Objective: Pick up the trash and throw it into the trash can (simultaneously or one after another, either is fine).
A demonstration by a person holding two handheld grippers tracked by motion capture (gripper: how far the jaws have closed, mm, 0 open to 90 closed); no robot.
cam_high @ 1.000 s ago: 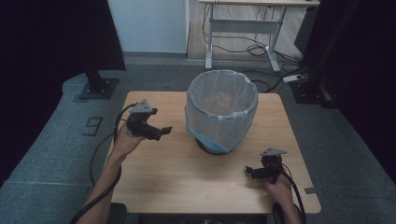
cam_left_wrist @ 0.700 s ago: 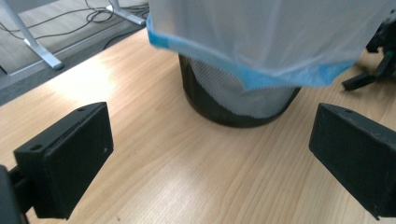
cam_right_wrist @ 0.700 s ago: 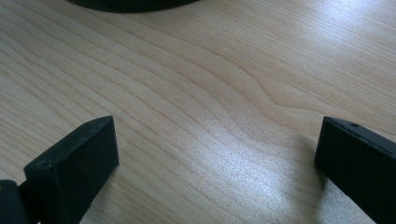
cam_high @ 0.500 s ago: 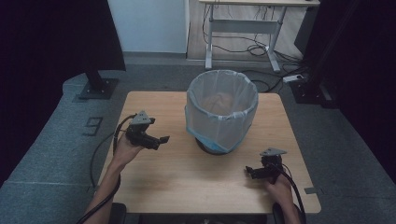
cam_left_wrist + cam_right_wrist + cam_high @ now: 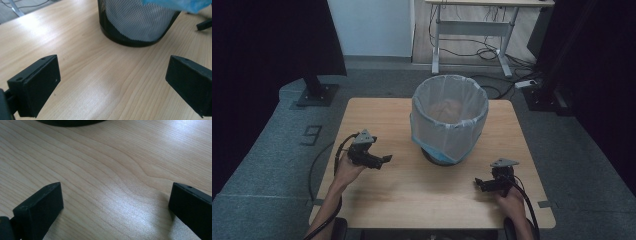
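Observation:
A black mesh waste bin (image 5: pixel 450 117) lined with a pale bag stands at the middle back of the wooden table (image 5: pixel 412 195); the bag's blue edge hangs down its side. The bin's base (image 5: pixel 136 30) fills the top of the left gripper view. My left gripper (image 5: pixel 382 160) hovers low over the table's left side, jaws wide open and empty, pointing toward the bin. The left gripper (image 5: pixel 112 85) has bare wood between its jaws. My right gripper (image 5: pixel 479 184) rests at the front right, open and empty, also seen as the right gripper (image 5: pixel 115 210) over bare wood.
The other gripper's tip (image 5: pixel 205 24) shows at the far right beyond the bin. A metal-framed desk (image 5: pixel 472 25) with cables stands on the floor behind the table. A dark stand base (image 5: pixel 314 92) sits at the back left. Grey carpet surrounds the table.
My left gripper has come back toward the front and lower over the table, away from the bin. The right gripper has stayed in place.

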